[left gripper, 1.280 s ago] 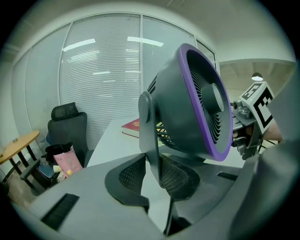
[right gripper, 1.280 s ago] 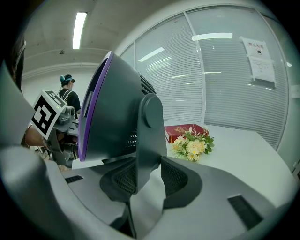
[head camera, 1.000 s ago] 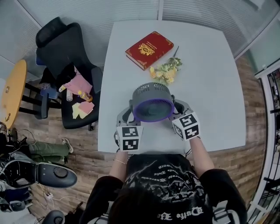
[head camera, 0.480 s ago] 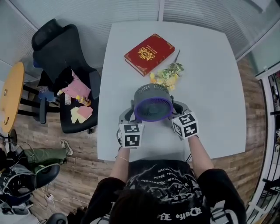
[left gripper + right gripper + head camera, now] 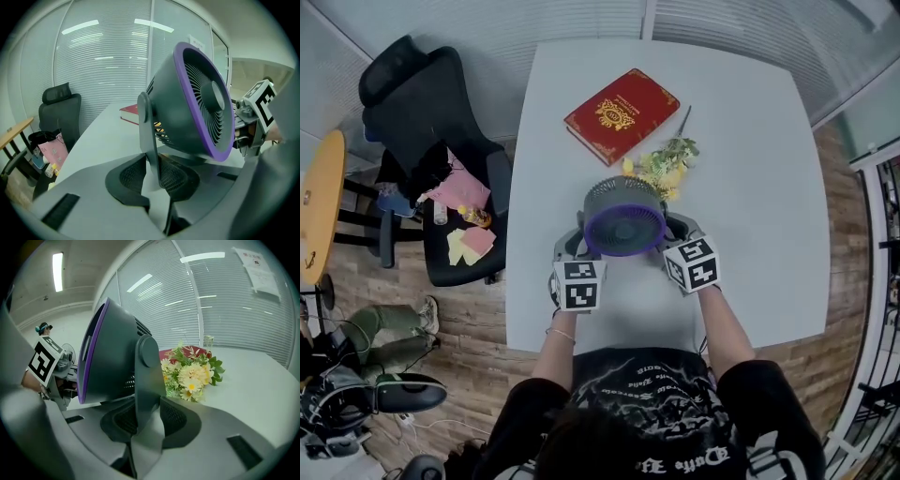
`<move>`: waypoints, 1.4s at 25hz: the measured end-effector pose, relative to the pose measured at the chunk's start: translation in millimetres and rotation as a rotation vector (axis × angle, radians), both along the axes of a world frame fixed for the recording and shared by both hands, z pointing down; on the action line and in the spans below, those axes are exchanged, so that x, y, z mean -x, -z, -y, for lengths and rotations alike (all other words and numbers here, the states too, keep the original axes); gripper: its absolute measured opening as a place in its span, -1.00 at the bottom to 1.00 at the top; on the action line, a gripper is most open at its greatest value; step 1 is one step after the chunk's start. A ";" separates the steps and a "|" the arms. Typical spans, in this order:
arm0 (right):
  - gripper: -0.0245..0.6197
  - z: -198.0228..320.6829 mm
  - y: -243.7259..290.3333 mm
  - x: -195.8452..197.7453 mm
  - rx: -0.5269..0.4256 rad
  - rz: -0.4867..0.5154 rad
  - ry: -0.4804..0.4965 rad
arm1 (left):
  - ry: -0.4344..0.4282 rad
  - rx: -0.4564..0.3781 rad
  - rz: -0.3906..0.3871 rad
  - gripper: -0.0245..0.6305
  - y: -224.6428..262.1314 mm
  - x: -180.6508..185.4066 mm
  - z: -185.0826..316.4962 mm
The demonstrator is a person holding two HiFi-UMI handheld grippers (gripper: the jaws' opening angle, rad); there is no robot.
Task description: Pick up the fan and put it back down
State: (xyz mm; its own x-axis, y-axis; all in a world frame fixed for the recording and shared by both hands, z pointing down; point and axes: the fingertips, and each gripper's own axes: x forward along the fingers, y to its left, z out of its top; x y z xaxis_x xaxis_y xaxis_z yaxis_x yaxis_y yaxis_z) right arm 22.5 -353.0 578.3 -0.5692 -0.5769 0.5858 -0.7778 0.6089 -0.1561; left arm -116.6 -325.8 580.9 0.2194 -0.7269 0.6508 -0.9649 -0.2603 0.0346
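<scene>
A grey fan (image 5: 624, 217) with a purple front ring faces up at me over the white table (image 5: 750, 187), held between both grippers. My left gripper (image 5: 572, 248) is shut on the fan's left side bracket (image 5: 149, 140), which stands pinched between its pads. On the other side, my right gripper (image 5: 678, 232) is shut on the right bracket (image 5: 147, 380). In the left gripper view the fan (image 5: 192, 103) tilts back to the right; in the right gripper view the fan (image 5: 112, 352) fills the left half. Whether its base touches the table is hidden.
A red book (image 5: 622, 108) lies at the table's far side, and a bunch of yellow and white flowers (image 5: 661, 164) lies just behind the fan. A black office chair (image 5: 431, 141) with small items stands left of the table. A round wooden table (image 5: 319, 197) is at the far left.
The fan and both grippers have sunk toward the table and moved a little away from me, closer to the flowers. Both grips are unchanged.
</scene>
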 end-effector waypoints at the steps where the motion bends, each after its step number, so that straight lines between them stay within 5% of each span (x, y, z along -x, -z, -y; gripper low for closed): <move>1: -0.55 1.6 -2.3 0.4 0.002 -0.001 -0.001 | 0.002 0.004 0.005 -0.69 -2.8 0.6 1.4; 35: -0.48 20.4 -29.9 3.9 -0.016 -0.036 0.053 | -0.046 -0.034 0.029 -0.68 -27.9 1.3 22.0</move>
